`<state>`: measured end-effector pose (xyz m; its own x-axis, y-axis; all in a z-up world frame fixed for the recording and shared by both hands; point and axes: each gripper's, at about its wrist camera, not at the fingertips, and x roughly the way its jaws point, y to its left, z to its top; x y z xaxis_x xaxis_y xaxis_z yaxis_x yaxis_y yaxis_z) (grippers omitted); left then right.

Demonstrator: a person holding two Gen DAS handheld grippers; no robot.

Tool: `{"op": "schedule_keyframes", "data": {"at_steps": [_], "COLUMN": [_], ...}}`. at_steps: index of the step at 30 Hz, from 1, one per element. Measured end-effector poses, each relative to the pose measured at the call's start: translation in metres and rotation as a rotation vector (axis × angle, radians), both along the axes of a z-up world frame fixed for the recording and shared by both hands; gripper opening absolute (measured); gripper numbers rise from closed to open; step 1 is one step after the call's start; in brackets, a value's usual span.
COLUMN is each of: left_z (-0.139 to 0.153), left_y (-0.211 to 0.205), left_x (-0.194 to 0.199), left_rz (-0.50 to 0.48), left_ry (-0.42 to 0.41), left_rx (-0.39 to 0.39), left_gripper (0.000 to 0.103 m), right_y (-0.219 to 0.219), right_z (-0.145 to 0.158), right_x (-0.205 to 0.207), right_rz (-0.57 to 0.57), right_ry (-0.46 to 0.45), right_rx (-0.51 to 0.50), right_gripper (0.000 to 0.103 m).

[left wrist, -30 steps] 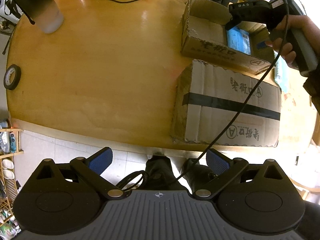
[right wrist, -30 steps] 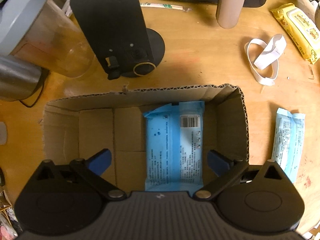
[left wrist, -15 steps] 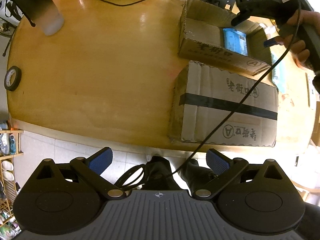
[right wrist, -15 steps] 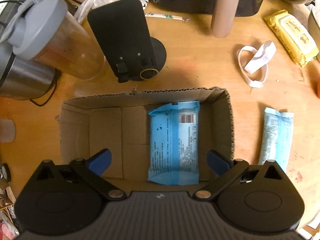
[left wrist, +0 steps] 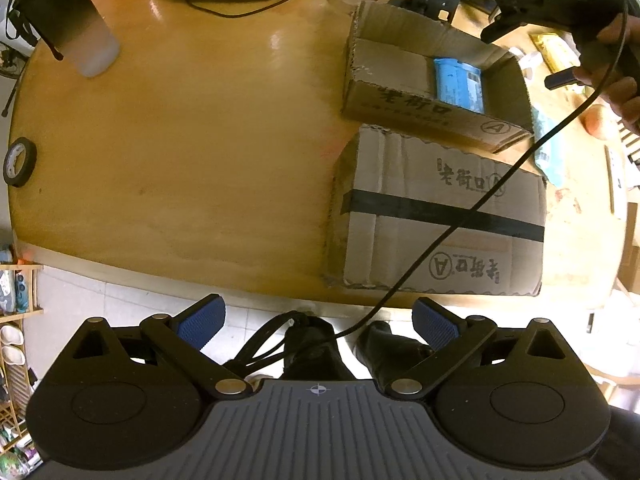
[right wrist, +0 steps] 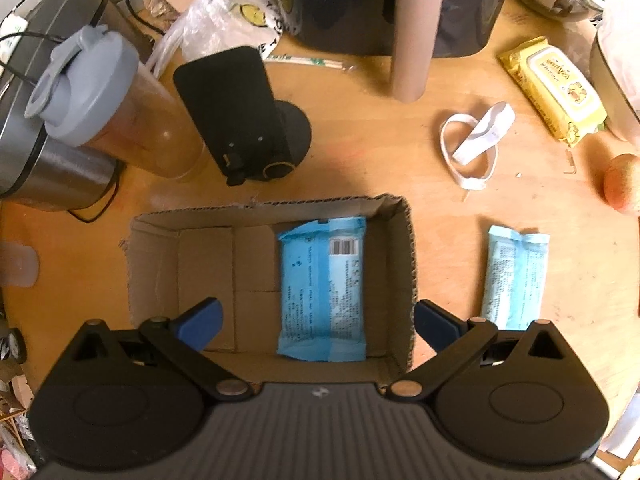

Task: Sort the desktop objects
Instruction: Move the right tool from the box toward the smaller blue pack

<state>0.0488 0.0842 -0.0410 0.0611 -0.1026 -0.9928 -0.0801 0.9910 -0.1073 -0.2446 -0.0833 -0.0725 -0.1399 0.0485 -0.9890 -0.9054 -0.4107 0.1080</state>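
Observation:
An open cardboard box lies on the wooden table with a blue wipes packet flat inside its right half. My right gripper hovers open above the box's near side, empty. A second pale blue packet lies on the table right of the box. In the left wrist view the same box shows the blue packet inside, with the right gripper held in a hand above it. My left gripper is open and empty off the table's near edge.
A taped, closed cardboard box sits in front of the open one. Behind the open box stand a black phone stand, a grey-lidded shaker and a tall tumbler. A white band, yellow wipes pack and a peach lie right.
My right gripper has risen and pulled back from the open box, so more of the table shows. The left gripper drifted back slightly. The blue packet stays in the box.

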Motion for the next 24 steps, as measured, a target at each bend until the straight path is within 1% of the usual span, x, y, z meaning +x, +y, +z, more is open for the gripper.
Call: {"op": "schedule_keyframes", "data": {"at_steps": [24], "left_z": [0.003], "left_y": [-0.035], "left_x": [-0.003], "left_rz": [-0.011], "left_ry": [-0.003], "left_rx": [0.007], "left_gripper": [0.103], "right_y": [0.024], "right_z": [-0.002], "right_x": [0.044], "right_rz": [-0.016], "right_ry": [-0.023], "right_rx": [0.019], "right_gripper": [0.103]}}
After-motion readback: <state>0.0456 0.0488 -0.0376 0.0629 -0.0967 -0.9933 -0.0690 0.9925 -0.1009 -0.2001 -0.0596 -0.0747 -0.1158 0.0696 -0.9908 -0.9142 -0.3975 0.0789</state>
